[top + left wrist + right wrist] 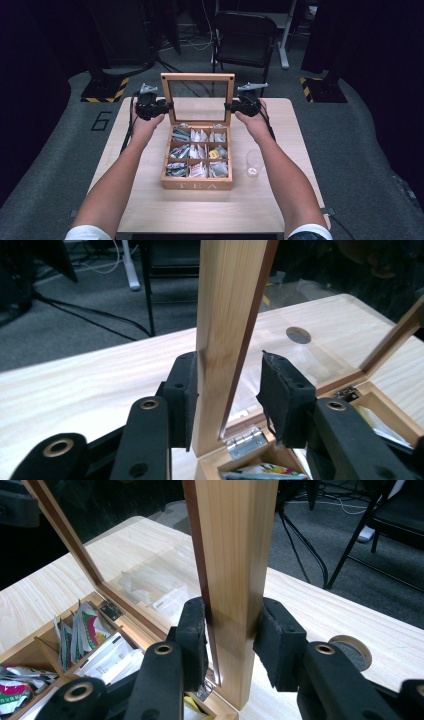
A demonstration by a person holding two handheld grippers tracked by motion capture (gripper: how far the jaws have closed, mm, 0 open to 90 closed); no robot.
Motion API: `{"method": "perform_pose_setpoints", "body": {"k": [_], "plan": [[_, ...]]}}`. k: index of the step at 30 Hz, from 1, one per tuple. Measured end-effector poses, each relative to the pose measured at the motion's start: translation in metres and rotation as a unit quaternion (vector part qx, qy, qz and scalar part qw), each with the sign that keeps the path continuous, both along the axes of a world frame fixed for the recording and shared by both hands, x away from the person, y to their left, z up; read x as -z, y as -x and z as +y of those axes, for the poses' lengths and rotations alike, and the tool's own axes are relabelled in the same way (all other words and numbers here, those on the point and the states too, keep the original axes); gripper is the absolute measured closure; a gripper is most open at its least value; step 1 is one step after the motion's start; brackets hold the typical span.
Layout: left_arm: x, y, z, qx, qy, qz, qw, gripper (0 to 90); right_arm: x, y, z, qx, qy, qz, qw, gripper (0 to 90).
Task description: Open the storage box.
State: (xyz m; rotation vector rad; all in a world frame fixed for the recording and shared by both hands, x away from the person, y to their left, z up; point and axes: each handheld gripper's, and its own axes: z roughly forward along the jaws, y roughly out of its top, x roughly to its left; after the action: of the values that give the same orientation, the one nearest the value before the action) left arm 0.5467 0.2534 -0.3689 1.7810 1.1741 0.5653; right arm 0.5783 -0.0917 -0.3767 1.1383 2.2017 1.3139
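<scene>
Clearly, from the high view, the lid (197, 98) stands upright at the back of the tea box (197, 185), which lies mid-table beside a glass (253, 163); I hold its two side rails.

Through the left gripper view, my left gripper (231, 390) is spread, one pad touching the rail, the other apart.

Through the right gripper view, my right gripper (231, 630) pinches the rail. I judge the frame stiff and light (its clear pane fragile), so the wood is the place to grip.

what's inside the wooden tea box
The tea box holds nine compartments of tea bag packets, white, grey and one yellowish. What lies beneath the top packets is covered.
</scene>
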Motion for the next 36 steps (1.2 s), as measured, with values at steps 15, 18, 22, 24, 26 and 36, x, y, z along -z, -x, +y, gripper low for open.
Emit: {"method": "perform_pose_setpoints", "body": {"k": [15,18,22,24,26,36], "plan": [[-0.003,0.015,0.002,-0.005,-0.012,0.015,0.9998,57.4,0.000,-0.010,0.003,0.021,0.000,0.011,0.9997,65.6],[-0.006,0.020,-0.001,0.005,-0.018,0.013,0.9997,57.2,0.001,-0.014,0.004,0.029,0.001,0.016,0.9995,65.6],[-0.008,0.023,-0.003,0.008,-0.023,0.003,0.9997,57.1,0.001,-0.017,0.006,0.037,-0.002,0.020,0.9991,65.6],[-0.009,0.025,-0.003,0.010,-0.022,0.003,0.9997,57.1,0.002,-0.018,0.005,0.041,-0.008,0.024,0.9989,65.6],[-0.009,0.025,-0.003,0.010,-0.021,0.004,0.9997,57.1,0.003,-0.020,0.006,0.045,-0.011,0.024,0.9986,65.5],[-0.013,0.029,-0.001,0.014,-0.023,0.000,0.9996,56.8,0.001,-0.022,0.008,0.049,-0.003,0.035,0.9982,65.3]]}}
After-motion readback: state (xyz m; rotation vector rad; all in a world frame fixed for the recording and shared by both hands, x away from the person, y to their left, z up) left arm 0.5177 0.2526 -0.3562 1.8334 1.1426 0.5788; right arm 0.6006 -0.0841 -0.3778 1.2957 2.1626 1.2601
